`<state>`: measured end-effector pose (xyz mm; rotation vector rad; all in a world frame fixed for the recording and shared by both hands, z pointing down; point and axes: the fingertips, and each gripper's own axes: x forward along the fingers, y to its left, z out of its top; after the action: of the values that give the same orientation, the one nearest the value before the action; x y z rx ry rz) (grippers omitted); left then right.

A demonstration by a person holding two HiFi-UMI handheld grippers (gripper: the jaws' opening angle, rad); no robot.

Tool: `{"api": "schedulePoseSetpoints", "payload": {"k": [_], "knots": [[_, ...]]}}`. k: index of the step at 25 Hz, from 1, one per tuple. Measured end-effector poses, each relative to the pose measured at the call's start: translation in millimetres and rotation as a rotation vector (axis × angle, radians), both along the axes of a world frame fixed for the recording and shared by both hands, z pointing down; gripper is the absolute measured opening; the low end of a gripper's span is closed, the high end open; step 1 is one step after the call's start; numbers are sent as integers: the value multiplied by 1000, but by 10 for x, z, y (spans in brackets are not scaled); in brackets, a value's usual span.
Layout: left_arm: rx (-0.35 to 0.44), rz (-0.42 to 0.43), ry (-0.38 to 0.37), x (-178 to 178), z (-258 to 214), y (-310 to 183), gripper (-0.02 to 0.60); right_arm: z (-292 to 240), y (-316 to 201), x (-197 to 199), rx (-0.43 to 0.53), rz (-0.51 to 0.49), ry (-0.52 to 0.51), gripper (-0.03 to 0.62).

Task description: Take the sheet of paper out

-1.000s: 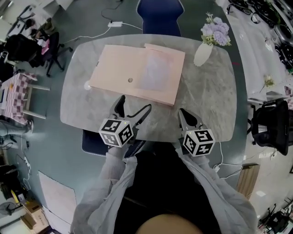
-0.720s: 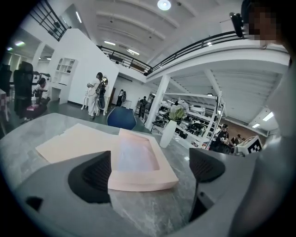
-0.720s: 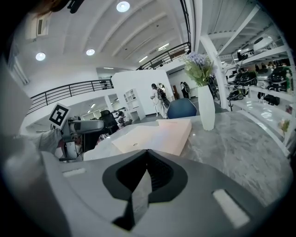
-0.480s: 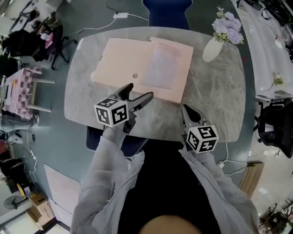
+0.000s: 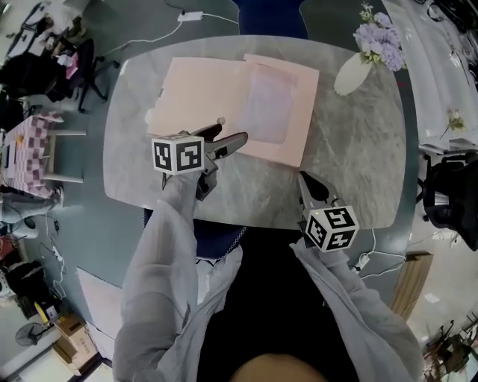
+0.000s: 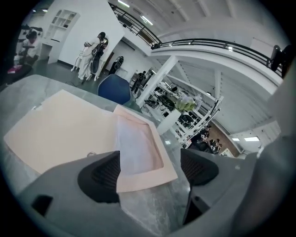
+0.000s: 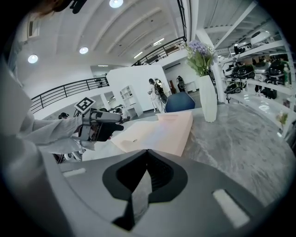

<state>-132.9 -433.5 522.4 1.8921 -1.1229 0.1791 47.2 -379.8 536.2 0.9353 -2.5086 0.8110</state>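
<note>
A pink folder (image 5: 202,97) lies open on the marble table (image 5: 351,157). A pale translucent sheet of paper (image 5: 267,104) rests on its right half. My left gripper (image 5: 231,134) hovers over the folder's near edge, open. Its jaws have just been closing; in the left gripper view (image 6: 150,173) the folder's near corner (image 6: 148,173) and the sheet (image 6: 136,148) show between them, ungripped. My right gripper (image 5: 305,179) is shut on nothing near the table's front edge, right of the folder. The right gripper view (image 7: 147,159) shows the folder (image 7: 157,134) ahead.
A white vase of purple flowers (image 5: 351,71) stands at the table's far right. A small snap button (image 5: 221,119) sits on the folder by the left jaw. A blue chair (image 5: 269,11) is behind the table, and office chairs stand on the floor at both sides.
My left gripper has moved forward from the table's front edge onto the folder's near edge, rolled, and its jaws have narrowed. The right gripper has shifted only slightly.
</note>
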Motion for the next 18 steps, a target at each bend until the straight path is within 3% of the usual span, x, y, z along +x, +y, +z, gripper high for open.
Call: {"api": "schedulePoseSetpoints", "payload": {"k": [18], "knots": [[-102, 54, -84, -141, 662, -843, 373, 181, -409, -85, -40, 17, 11, 12]]}}
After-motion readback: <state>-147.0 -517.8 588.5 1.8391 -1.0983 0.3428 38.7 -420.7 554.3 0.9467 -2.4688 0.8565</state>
